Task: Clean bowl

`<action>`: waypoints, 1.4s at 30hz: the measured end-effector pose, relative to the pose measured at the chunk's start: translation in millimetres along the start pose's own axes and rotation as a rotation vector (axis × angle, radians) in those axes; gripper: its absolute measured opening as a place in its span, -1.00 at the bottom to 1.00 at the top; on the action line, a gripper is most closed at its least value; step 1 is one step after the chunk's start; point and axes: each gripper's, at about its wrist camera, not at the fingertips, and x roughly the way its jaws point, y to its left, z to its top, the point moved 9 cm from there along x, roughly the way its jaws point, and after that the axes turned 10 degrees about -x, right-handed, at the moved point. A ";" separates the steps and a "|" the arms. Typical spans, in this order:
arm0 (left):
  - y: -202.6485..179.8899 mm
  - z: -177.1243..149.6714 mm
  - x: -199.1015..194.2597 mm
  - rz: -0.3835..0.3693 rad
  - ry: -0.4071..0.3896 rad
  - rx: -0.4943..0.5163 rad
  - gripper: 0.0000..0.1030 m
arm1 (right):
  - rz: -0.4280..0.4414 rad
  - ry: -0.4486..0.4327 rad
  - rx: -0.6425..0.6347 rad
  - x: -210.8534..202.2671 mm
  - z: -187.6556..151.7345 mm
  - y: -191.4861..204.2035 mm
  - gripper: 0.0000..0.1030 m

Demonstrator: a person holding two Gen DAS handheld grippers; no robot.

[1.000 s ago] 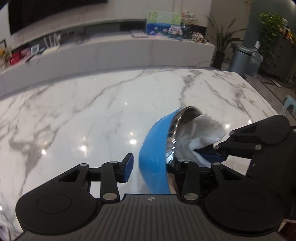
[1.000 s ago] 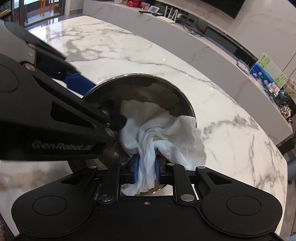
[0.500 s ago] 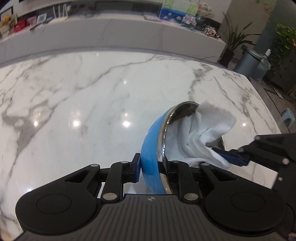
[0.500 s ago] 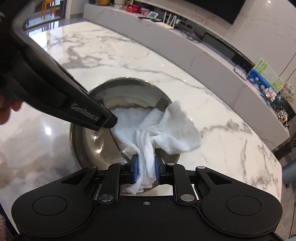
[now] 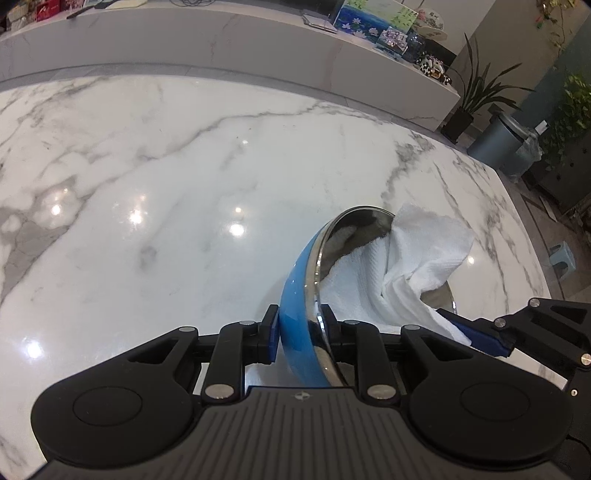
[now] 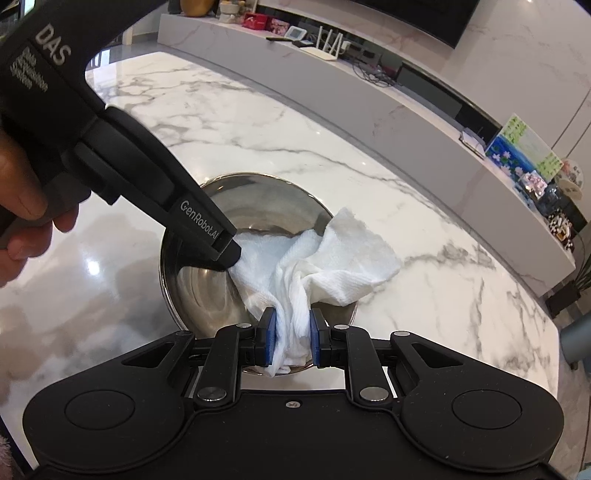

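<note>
A bowl [image 5: 295, 295], blue outside and steel inside [image 6: 258, 199], sits on the white marble table [image 5: 166, 184]. My left gripper [image 5: 301, 334] is shut on the bowl's near rim, one finger outside and one inside. My right gripper [image 6: 289, 336] is shut on a white cloth [image 6: 325, 258] that is bunched inside the bowl and hangs over its right rim. The cloth also shows in the left wrist view [image 5: 399, 266], with the right gripper's fingers [image 5: 476, 338] coming in from the right. The left gripper's body [image 6: 155, 177] reaches into the bowl from the left in the right wrist view.
A long white marble counter [image 6: 369, 88] runs behind the table with a router, boxes and pictures [image 5: 373, 18] on it. A potted plant [image 5: 476, 92] and a grey bin [image 5: 498, 144] stand on the floor beyond the table's right end.
My left gripper's jaws have closed from open onto the bowl's rim. The bowl has tilted back down onto the table. The cloth has shifted right and now drapes over the right rim.
</note>
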 end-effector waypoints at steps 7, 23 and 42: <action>4.9 -7.2 5.9 -0.022 0.040 -0.020 -0.55 | 0.018 0.020 0.010 5.2 3.0 -6.0 -0.69; -12.2 -29.8 4.0 -0.075 0.116 0.091 -0.56 | 0.188 0.097 0.034 0.7 -11.8 13.5 -0.70; -27.7 -40.2 -1.4 0.003 0.102 0.251 -0.56 | 0.217 0.223 -0.070 1.1 -21.9 15.7 -0.75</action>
